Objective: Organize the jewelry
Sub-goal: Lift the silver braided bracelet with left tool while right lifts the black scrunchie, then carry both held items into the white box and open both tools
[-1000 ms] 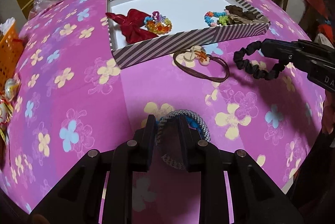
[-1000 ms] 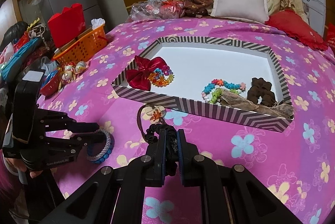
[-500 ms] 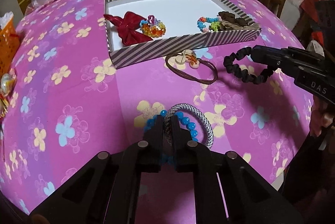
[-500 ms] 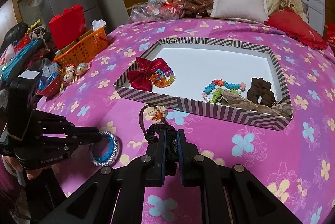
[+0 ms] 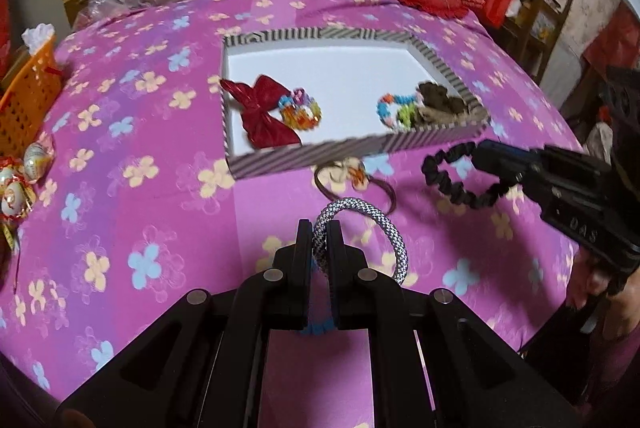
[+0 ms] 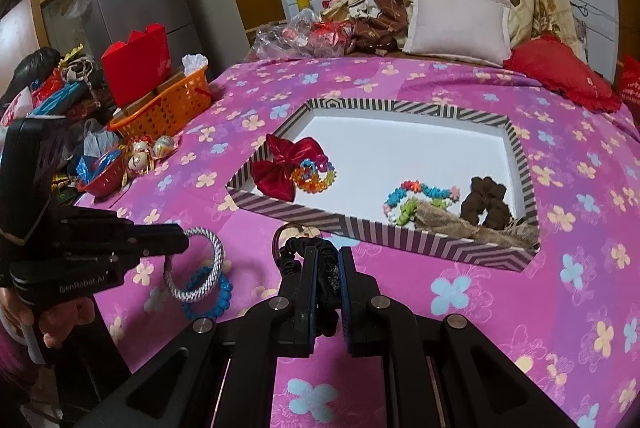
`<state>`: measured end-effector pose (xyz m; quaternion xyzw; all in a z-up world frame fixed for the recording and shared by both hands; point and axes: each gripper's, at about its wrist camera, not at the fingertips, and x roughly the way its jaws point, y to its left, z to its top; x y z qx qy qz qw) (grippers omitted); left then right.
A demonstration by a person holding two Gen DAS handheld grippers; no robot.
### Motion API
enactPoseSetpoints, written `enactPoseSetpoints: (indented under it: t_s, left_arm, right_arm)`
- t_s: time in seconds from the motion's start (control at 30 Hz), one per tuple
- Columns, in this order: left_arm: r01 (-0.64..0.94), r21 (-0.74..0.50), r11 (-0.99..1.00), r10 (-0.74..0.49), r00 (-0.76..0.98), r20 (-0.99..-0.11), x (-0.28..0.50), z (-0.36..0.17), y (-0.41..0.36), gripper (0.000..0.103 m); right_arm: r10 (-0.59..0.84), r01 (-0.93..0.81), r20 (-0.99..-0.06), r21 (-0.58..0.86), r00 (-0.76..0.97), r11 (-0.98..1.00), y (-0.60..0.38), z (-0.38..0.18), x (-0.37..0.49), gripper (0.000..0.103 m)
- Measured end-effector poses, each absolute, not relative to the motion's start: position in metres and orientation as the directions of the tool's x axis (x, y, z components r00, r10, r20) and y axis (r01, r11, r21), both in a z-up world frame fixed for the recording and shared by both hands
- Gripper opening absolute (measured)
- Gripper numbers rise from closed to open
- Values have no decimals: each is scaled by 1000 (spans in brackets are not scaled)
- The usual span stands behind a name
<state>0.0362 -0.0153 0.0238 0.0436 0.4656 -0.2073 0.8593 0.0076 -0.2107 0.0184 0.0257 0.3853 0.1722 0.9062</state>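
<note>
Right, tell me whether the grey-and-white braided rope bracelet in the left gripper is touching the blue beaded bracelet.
Cannot tell. In the right wrist view the braided rope bracelet overlaps the blue beaded bracelet on the cloth, but contact isn't plain.

Blue bead bracelet (image 5: 316,329): in the left wrist view only a sliver shows beneath the left claw (image 5: 319,240); the rest is hidden behind its fingers.

Brown cord hair tie (image 6: 289,231): in the right wrist view mostly hidden behind the black scrunchie (image 6: 298,255) and the right claw (image 6: 326,270); its charm is blurred in the left wrist view.

Striped box (image 5: 352,150): near wall and contents smeared by blur in the left wrist view.

Orange basket (image 5: 24,96): cut off by the left edge there.

Burlap bow (image 6: 460,224): lower part hidden behind the box wall.

Bed (image 6: 520,308): near end hidden under both claws' bodies.
</note>
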Motion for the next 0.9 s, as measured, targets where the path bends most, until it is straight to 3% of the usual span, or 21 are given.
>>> enactPoseSetpoints:
  t_s: [0.43,0.9]
  left_arm:
    - [302,-77,950,-240,551,-800,78,36,-38,6]
    - [218,-84,972,-191,534,-823,135,23,-58,6]
  right_arm:
    - [306,-259,-653,172,693,951,-230,45,37,9]
    - [306,-204,-659,230,687,952,-247,34,92,9]
